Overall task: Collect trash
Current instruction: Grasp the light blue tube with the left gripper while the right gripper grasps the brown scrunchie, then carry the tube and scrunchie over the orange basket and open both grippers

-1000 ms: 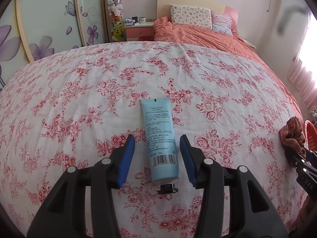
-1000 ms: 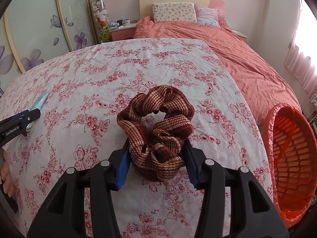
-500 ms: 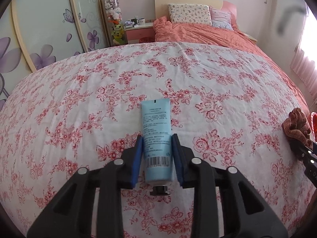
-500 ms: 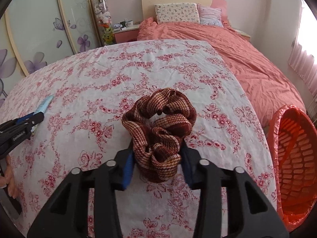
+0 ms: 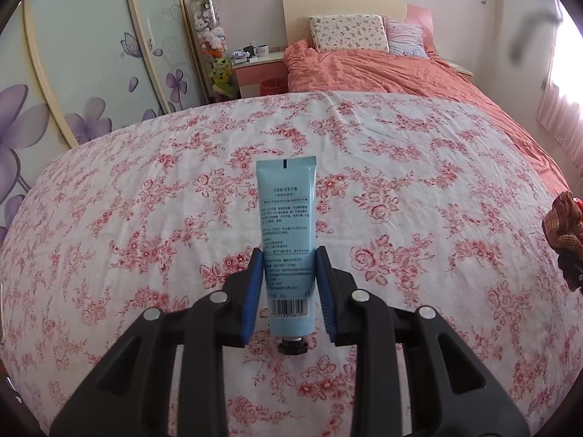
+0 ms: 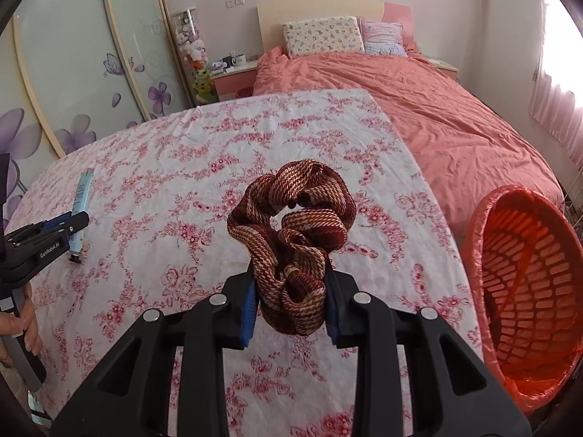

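A light blue tube (image 5: 286,211) with a black cap points away from me, and my left gripper (image 5: 288,255) is shut on its lower half, blue pads against both sides. In the right wrist view the tube (image 6: 81,200) lies low over the floral sheet at the far left, held by the left gripper (image 6: 73,220). A brown-and-cream woven scrunchie (image 6: 291,218) hangs just above the sheet between the pads of my right gripper (image 6: 290,273), whose jaws are closing on it and squeezing its lower folds. The scrunchie (image 5: 563,225) also shows at the left view's right edge.
An orange slatted basket (image 6: 528,291) lined with an orange bag stands off the bed's right edge. The floral sheet (image 5: 145,218) covers the near bed, with a salmon duvet (image 6: 455,127) and pillows beyond. A person's hand (image 6: 29,327) holds the left gripper's handle.
The left jaws closed from wide apart onto the tube. The right jaws tightened on the scrunchie and lifted it off the sheet, the view rising slightly.
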Available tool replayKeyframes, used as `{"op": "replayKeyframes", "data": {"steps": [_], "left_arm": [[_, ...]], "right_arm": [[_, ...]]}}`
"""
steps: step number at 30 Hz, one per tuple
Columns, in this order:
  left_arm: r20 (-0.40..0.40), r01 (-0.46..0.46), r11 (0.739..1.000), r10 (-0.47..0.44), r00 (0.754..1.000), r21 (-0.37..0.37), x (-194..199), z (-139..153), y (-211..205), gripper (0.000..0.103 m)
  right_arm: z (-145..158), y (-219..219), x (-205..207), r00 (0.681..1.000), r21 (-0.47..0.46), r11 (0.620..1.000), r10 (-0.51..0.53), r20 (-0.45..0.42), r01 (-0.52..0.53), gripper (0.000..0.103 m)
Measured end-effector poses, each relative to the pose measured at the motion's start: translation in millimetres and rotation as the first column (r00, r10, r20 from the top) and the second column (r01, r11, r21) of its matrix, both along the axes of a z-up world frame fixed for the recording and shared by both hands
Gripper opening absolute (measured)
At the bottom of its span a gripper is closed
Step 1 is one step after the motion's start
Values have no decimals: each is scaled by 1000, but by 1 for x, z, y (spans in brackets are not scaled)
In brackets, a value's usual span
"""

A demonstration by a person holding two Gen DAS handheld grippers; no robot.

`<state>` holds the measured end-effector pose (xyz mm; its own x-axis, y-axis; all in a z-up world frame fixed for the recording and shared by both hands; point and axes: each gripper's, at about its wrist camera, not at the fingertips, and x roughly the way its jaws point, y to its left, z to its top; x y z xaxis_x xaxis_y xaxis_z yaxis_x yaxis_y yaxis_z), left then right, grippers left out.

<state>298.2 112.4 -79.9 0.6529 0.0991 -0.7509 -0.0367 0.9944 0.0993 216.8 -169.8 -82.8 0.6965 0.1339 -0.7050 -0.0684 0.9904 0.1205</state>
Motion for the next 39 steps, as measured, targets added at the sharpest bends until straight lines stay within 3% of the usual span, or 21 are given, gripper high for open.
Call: {"op": "replayKeyframes", "data": {"steps": [6, 15, 20, 23, 24, 26, 32, 39], "left_arm": [[-8, 29, 999, -29, 1000, -31, -3, 6, -7, 29], [-52, 14, 995, -18, 998, -95, 5, -18, -5, 30], [-42, 14, 998, -17, 999, -58, -10, -24, -1, 46], [-42, 9, 998, -11, 999, -60, -17, -24, 2, 46], [-42, 9, 998, -12, 999, -61, -18, -24, 1, 45], [-37, 23, 998, -25, 999, -65, -20, -24, -1, 27], [-13, 27, 998, -28, 1000, -51, -24, -15, -7, 27], [55, 66, 997, -64, 996, -32, -39, 24, -23, 27]], "right_arm": [[10, -6, -11, 1000, 3, 1000, -7, 25, 7, 30], [-13, -3, -4, 999, 7, 1000, -10, -31, 10, 30], [-18, -1, -5, 999, 12, 1000, -2, -41, 3, 30], [-18, -1, -7, 999, 21, 1000, -1, -45, 2, 30], [-17, -1, -7, 999, 22, 1000, 0, -45, 1, 30], [-17, -1, -8, 999, 24, 1000, 0, -45, 1, 30], [0, -3, -20, 1000, 25, 1000, 6, -9, -6, 30], [30, -12, -34, 998, 30, 1000, 4, 60, -6, 30]]}}
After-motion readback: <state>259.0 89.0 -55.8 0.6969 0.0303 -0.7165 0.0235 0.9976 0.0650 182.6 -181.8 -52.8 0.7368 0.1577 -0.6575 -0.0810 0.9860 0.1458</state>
